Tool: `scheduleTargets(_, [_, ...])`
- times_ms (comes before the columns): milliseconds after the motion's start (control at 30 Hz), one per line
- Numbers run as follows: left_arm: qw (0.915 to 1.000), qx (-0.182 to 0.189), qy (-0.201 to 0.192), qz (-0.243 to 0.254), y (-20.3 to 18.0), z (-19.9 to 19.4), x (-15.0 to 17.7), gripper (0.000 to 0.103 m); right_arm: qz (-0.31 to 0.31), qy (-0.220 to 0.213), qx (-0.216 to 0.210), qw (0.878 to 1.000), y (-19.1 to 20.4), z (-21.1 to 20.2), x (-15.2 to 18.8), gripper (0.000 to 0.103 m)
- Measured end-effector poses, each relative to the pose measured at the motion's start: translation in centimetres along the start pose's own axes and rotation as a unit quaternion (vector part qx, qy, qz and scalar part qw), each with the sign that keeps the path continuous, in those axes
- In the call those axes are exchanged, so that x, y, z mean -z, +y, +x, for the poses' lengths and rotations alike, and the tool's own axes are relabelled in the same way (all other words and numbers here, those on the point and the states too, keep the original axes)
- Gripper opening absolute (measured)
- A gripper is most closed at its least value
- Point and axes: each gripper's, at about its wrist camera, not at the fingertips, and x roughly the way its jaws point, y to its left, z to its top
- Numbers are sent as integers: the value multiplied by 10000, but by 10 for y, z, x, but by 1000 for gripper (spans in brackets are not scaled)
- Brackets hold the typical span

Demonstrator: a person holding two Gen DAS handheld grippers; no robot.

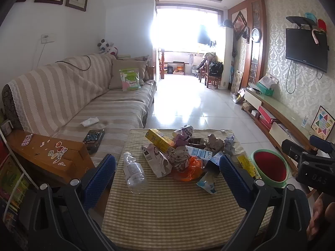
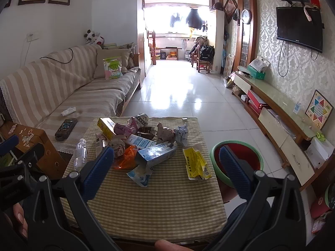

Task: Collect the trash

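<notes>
A: On the low table with the green-and-cream checked cloth (image 2: 146, 215), we've got the heap of crumpled paper, cartons and wrappers (image 2: 142, 140) piled at the far half of that table.

B: And both tongs spread wide, nothing in them. The left gripper (image 1: 167, 167) hangs over the table's near edge, and the right gripper (image 2: 167, 163) does the same.

A: Look at the clear plastic bottle (image 1: 134, 172), lying on its side at the table's left edge, just beside the heap.

B: A flattened yellow wrapper (image 2: 196, 163) sits near the table's right edge, apart from the pile.

A: And the round green-rimmed bin with the red inside (image 2: 249, 152) stands on the floor just off the table's right side.

B: The striped beige sofa (image 1: 83, 96) runs along the table's left.
</notes>
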Motion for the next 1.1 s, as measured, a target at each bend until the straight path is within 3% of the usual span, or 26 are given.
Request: scheduleTargets(1100, [10000, 48, -33, 68, -2, -3, 1, 95, 3, -3, 12, 10000, -1, 2, 0, 100])
